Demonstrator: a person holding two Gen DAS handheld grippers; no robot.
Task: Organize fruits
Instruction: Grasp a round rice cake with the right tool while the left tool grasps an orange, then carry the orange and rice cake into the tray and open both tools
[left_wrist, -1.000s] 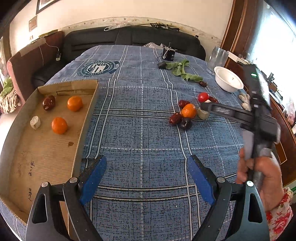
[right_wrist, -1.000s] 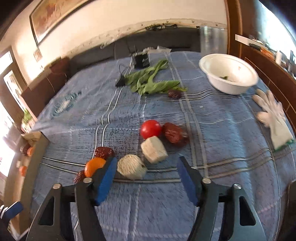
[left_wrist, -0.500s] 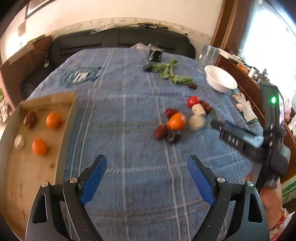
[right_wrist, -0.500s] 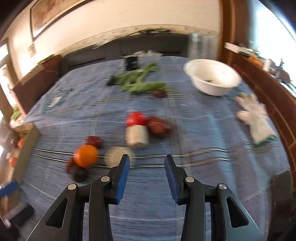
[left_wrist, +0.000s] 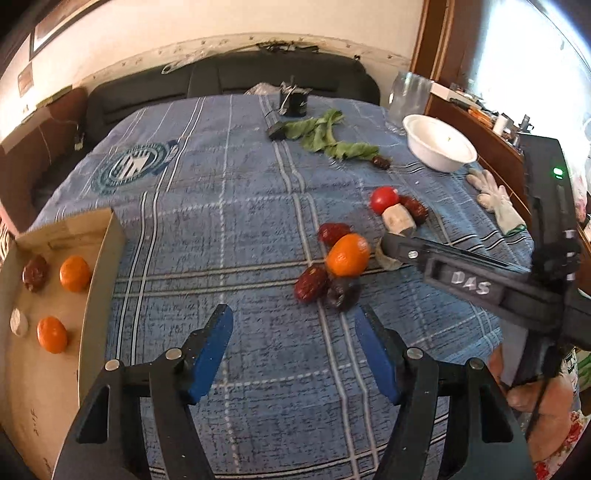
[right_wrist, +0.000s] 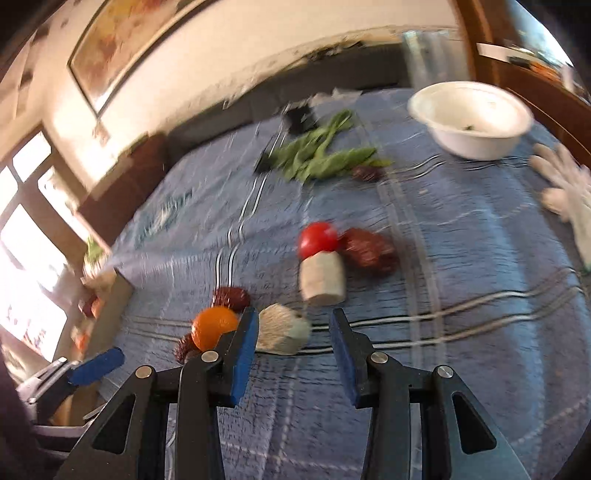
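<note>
Both tools gape empty: right tool (right_wrist: 293, 341) faces pale chunk (right_wrist: 282, 329), lying sideways; left tool (left_wrist: 293, 347) hovers.

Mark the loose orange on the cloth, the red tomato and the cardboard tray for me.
orange (left_wrist: 347, 254), left wrist view, middle of its skin.
tomato (right_wrist: 317, 238), right wrist view, centre of its red face.
cardboard tray (left_wrist: 101, 269), left wrist view, its right side wall.

You've got two oranges (left_wrist: 75, 273), a dark date (left_wrist: 35, 272) and a pale chunk (left_wrist: 18, 322) in the cardboard tray (left_wrist: 98, 280); another orange (left_wrist: 347, 254), dates (left_wrist: 311, 283), tomato (left_wrist: 383, 199) and pale pieces (right_wrist: 322, 275) sit clustered on the cloth.
</note>
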